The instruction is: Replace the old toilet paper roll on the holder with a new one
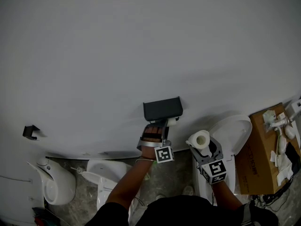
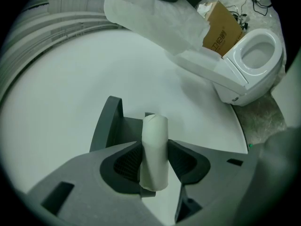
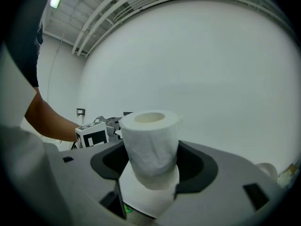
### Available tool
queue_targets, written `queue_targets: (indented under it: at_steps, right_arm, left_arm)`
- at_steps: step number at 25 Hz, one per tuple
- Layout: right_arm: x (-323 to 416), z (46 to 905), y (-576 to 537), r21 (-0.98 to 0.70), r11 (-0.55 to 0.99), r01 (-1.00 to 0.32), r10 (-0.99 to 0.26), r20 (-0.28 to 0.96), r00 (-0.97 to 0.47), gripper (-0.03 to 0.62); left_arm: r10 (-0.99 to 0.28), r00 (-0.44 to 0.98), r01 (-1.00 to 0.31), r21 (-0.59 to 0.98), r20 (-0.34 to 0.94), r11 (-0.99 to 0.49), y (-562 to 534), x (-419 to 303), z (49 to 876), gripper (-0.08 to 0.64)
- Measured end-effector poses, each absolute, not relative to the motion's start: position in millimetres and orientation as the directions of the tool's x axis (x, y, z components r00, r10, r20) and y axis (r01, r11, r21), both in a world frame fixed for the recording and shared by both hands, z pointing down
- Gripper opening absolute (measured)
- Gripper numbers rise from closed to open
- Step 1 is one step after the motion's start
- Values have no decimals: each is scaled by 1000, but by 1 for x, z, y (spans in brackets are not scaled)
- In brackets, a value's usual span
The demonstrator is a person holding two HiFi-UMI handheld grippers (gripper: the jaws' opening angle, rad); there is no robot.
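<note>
old roll (image 2: pixel 155 152) thin, new roll (image 3: pixel 151 147) plump

- Floor (image 1: pixel 175 169): grey mottled stone, strip below white wall (image 1: pixel 141 55).
- White toilet (image 1: pixel 233 132) stands at right.
- Cardboard box (image 1: pixel 261 160) just beside toilet, white parts in it.
- Two white fixtures at left: urinal-like fixture (image 1: pixel 55 185), second fixture (image 1: pixel 101 173).
- Dark holder (image 1: pixel 162 109) mounted on wall.

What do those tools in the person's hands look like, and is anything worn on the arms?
The left gripper and right gripper are grey plastic, each ending in two broad curved jaws with dark ribbed pads inside. Each carries a white cube printed with black square markers. No cables show. The forearms are bare; the person wears a dark top.
</note>
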State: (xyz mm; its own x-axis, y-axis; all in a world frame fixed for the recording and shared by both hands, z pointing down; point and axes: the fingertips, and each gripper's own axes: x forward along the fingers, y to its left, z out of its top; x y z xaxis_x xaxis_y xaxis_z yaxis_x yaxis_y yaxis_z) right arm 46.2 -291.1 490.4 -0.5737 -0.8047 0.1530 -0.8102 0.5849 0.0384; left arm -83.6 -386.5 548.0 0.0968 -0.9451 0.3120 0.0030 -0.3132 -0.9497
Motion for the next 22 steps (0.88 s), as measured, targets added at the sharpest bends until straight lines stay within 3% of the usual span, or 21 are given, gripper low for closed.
queue_targets:
  at_steps: [22]
  right_arm:
    - [77,494,-294,21,544,-839,-830,158,-535,291]
  left_arm:
    - [-960,144,36,-971,240,-238,-402,-31,542,169]
